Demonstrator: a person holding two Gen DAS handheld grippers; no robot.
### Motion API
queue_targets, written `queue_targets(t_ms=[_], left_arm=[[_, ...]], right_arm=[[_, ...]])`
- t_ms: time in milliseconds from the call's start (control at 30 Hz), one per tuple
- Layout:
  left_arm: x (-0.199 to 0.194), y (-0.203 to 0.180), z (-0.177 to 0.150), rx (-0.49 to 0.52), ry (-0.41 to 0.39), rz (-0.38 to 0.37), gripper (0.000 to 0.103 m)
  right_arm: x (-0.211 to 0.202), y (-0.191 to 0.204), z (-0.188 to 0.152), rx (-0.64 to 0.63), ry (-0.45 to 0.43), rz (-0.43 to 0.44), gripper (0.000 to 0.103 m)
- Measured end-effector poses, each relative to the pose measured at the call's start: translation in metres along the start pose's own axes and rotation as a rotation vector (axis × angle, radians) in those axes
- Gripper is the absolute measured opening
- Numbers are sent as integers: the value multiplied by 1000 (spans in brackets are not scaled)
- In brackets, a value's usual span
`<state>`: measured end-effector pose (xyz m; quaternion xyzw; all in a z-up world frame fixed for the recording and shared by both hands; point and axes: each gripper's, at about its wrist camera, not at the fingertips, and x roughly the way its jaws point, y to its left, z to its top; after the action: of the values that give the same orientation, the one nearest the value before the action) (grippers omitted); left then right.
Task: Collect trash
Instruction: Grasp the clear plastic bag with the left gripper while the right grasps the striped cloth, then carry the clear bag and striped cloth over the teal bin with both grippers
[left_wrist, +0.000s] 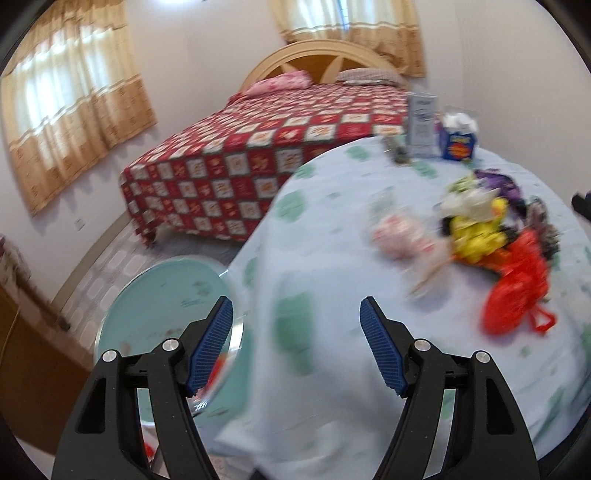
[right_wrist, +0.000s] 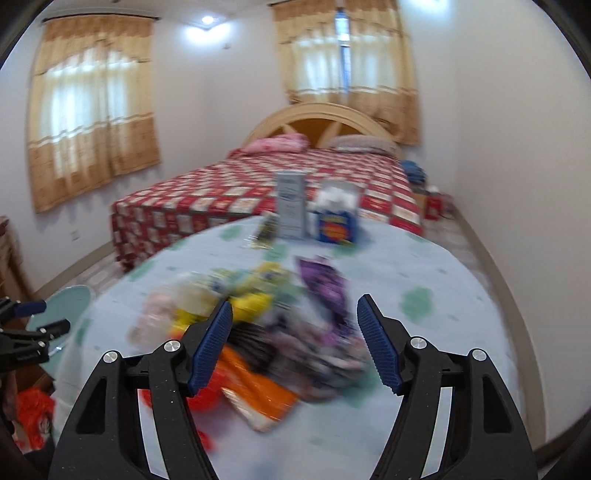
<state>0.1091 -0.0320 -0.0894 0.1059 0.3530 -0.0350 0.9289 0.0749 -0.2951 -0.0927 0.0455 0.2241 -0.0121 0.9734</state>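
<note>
Both grippers are empty with jaws standing wide, nothing between the pads.

The left gripper (left_wrist: 297, 314) hangs over the near-left edge of the table (left_wrist: 332, 350). Its left pad overlaps the round teal lid (left_wrist: 166, 299) beside the table; probably a bin, and the jaws look parked between bin and pile.

The trash pile (right_wrist: 266, 332) lies mid-table: yellow, purple, orange and dark wrappers heaped together and touching. It is blurred, so single pieces are hard to tell. In the left view it sits at 2 o'clock from the jaws, with a red bag (left_wrist: 517, 299) at its near end and a pale pink wad (left_wrist: 399, 236) just left of it.

The right gripper (right_wrist: 294, 314) points straight at the heap, jaws framing it from 6 o'clock; likely lined up for a grab.

At 12 o'clock, on the far edge, stand a tall grey box (right_wrist: 291, 206) and a blue box (right_wrist: 338, 225), apart from the pile and not blocking. The bed (right_wrist: 258, 192) is behind. Nothing stands in the way of the reach.
</note>
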Motion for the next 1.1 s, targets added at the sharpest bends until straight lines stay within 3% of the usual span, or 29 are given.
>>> queue_targets(t_ms=[233, 400, 467, 500, 600, 833, 967, 1100], left_arm=[[20, -61, 23, 57, 6, -47, 71], [37, -84, 26, 79, 47, -79, 69], [48, -89, 24, 93, 83, -114, 41], [51, -89, 22, 91, 105, -135, 20], [52, -86, 19, 94, 117, -175, 8], [12, -58, 25, 118, 6, -132, 7], [-3, -37, 23, 116, -20, -103, 7], [-6, -19, 11, 102, -4, -97, 7]], right_arm=[[6, -55, -15, 95, 30, -81, 69], [5, -76, -24, 132, 38, -76, 69], [8, -80, -23, 139, 38, -70, 69], [8, -82, -23, 140, 39, -64, 69], [14, -79, -21, 148, 50, -50, 69], [34, -58, -8, 115, 108, -20, 69], [57, -45, -10, 85, 236, 0, 68], [70, -39, -13, 79, 326, 63, 52]])
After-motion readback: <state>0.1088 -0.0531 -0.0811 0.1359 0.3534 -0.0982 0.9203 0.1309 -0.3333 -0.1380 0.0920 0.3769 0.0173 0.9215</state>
